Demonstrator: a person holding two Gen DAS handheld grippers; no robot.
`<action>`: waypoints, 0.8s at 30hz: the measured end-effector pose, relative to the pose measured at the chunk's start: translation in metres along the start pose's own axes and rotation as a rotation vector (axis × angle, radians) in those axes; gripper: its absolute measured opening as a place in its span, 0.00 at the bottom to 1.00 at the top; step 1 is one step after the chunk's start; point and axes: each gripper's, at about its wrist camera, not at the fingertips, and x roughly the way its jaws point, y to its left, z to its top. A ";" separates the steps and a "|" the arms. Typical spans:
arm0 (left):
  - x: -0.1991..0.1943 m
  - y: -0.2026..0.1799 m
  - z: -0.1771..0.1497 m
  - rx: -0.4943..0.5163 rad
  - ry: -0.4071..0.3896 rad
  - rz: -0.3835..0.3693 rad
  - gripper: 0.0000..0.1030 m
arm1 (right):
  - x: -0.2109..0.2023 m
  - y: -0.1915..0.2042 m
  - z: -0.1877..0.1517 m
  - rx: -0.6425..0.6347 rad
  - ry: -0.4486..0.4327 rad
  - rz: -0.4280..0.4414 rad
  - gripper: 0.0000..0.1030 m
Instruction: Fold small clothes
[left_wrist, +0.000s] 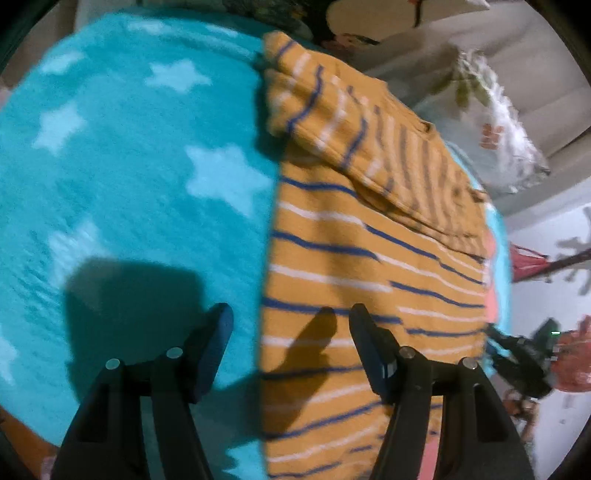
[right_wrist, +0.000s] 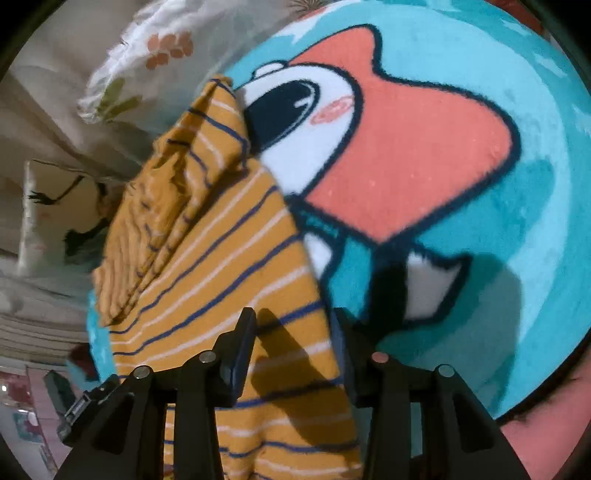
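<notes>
Left wrist view: a mustard-yellow striped garment (left_wrist: 351, 258), crossed by blue and white lines, is seen spread flat on a turquoise star-patterned blanket (left_wrist: 129, 166), with its upper part folded over itself into a thicker ridge toward the far end. The garment's straight left edge runs between the fingers of the left gripper (left_wrist: 291, 314), so that one finger is placed over the blanket and the other over the cloth. The jaws are held apart, and nothing is pinched between them; their shadows are cast on both fabrics below. At the right edge of this view, part of the other gripper's black body is caught, blurred.

From the right wrist, the same garment (right_wrist: 221, 266) is shown lying on the blanket (right_wrist: 517, 240), beside a large cartoon figure printed in coral, white and dark blue (right_wrist: 406, 147). The garment's near right edge passes between the fingers of the right gripper (right_wrist: 295, 321), whose jaws stand parted without pressing on the cloth. A floral-printed pillow (right_wrist: 147, 62) is seen beyond the blanket's far edge, well apart from both grippers.
</notes>
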 end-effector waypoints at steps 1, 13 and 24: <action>0.001 -0.001 -0.005 -0.012 0.001 -0.029 0.61 | 0.000 -0.002 -0.003 0.012 0.008 0.029 0.45; -0.008 -0.009 -0.086 -0.086 -0.038 -0.090 0.47 | 0.023 -0.012 -0.053 0.039 0.232 0.417 0.46; -0.012 -0.016 -0.127 -0.126 -0.072 -0.095 0.47 | 0.023 -0.004 -0.096 -0.065 0.341 0.464 0.46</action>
